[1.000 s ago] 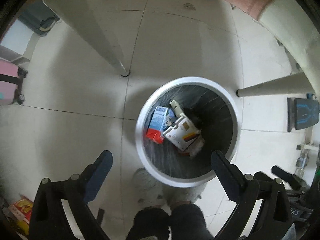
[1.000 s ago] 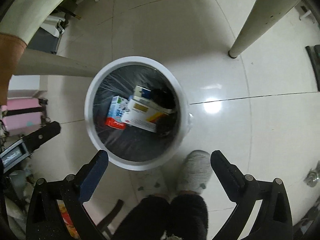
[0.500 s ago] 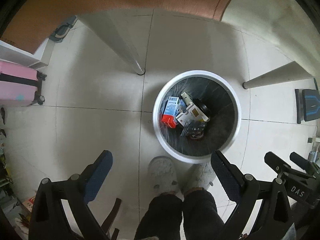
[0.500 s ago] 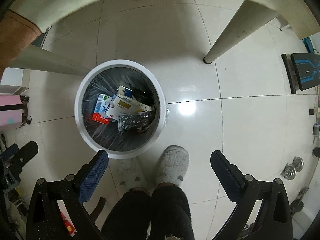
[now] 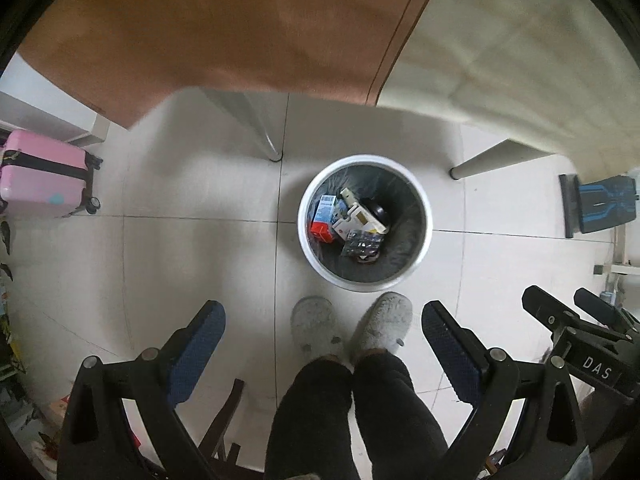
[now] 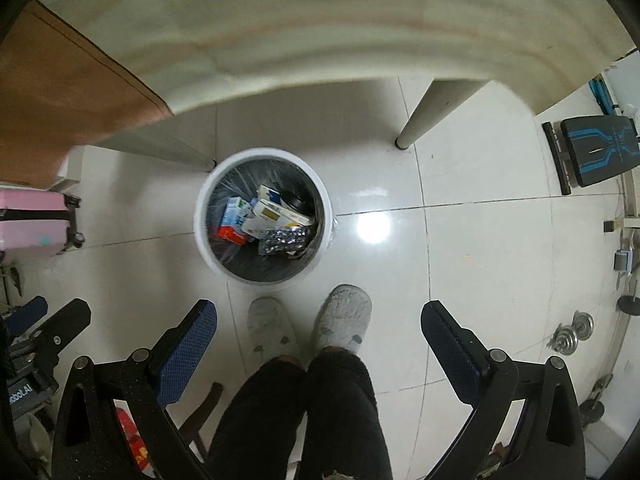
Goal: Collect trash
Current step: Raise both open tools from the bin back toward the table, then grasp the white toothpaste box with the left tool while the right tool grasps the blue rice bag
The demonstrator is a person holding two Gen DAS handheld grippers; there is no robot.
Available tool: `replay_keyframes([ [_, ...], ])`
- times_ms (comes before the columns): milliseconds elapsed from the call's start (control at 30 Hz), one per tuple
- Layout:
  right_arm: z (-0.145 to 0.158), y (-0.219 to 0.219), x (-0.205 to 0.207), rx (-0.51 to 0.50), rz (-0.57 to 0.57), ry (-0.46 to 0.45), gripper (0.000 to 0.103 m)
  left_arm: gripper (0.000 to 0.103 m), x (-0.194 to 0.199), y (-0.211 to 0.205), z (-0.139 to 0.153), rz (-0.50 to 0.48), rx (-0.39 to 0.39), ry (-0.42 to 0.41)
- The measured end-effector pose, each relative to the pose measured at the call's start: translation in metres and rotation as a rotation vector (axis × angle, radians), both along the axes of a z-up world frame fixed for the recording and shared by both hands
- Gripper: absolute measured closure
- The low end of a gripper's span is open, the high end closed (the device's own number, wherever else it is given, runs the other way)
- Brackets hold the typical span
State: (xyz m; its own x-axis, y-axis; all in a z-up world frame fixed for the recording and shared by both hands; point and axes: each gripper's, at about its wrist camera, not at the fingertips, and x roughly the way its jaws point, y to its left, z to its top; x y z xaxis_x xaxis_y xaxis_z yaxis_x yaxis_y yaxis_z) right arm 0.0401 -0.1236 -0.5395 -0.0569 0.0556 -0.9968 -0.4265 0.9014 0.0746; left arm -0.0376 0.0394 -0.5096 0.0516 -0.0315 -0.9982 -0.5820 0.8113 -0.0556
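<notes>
A white round trash bin [image 5: 424, 248] with a dark liner stands on the tiled floor under the table; it also shows in the right wrist view [image 6: 202, 240]. Inside lie a blue-and-red carton [image 5: 323, 216], a white box [image 5: 360, 222] and a silver blister pack [image 5: 362, 245]; the blister pack also shows in the right wrist view [image 6: 282, 239]. My left gripper [image 5: 323, 330] is open and empty, high above the floor. My right gripper [image 6: 319, 330] is open and empty, also high above the bin.
A table top, brown [image 5: 200, 32] and cream [image 6: 320, 20], overhangs the bin, with table legs [image 5: 256, 128] [image 6: 432, 112] beside it. A pink suitcase [image 5: 40, 176] stands left. The person's slippered feet [image 5: 390, 320] stand near the bin. A black-and-blue bench [image 6: 596, 148] stands right.
Both grippers have risen well away from the bin, up to about table height. A silver blister pack has appeared on top of the trash inside the bin.
</notes>
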Motion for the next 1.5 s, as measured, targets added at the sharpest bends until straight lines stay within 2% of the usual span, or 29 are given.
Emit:
replay_keyframes([
  [267, 0.112, -0.002, -0.012, 0.025, 0.004, -0.045, 0.0, 0.002, -0.014, -0.006, 0.086, -0.023, 0.018, -0.041],
  [467, 0.183, -0.001, -0.022, 0.075, -0.009, -0.057, 0.0, 0.003, -0.021, 0.0, 0.151, -0.006, 0.063, -0.073],
  [567, 0.218, 0.003, -0.02, 0.118, -0.02, -0.073, 0.0, 0.003, -0.019, 0.005, 0.184, -0.001, 0.106, -0.117],
  [700, 0.264, 0.009, 0.002, 0.183, -0.047, -0.108, 0.0, 0.002, -0.003, 0.016, 0.223, 0.021, 0.169, -0.164],
  [833, 0.3, 0.014, 0.043, 0.235, -0.076, -0.147, 0.0, 0.002, 0.026, 0.033, 0.255, 0.047, 0.254, -0.201],
  [933, 0.315, 0.016, 0.08, 0.26, -0.092, -0.161, 0.0, 0.0, 0.061, 0.047, 0.273, 0.061, 0.289, -0.22],
  [1033, 0.326, 0.016, 0.143, 0.268, -0.107, -0.173, 0.0, 0.0, 0.109, 0.059, 0.284, 0.072, 0.29, -0.228],
  [1200, 0.325, 0.021, 0.279, 0.24, -0.106, -0.199, 0.0, 0.0, 0.214, 0.08, 0.286, 0.111, 0.272, -0.215],
  [1233, 0.324, 0.023, 0.3, 0.231, -0.107, -0.2, 0.0, 0.0, 0.238, 0.086, 0.284, 0.127, 0.252, -0.203],
  [1267, 0.321, 0.027, 0.342, 0.226, -0.11, -0.197, 0.0, 0.0, 0.264, 0.092, 0.28, 0.147, 0.218, -0.197],
  [1400, 0.3, 0.044, 0.466, 0.195, -0.112, -0.192, 0.0, 0.0, 0.364, 0.113, 0.26, 0.242, 0.078, -0.165],
  [1500, 0.28, 0.058, 0.539, 0.185, -0.118, -0.153, 0.0, 0.001, 0.431, 0.132, 0.24, 0.371, -0.061, -0.157],
])
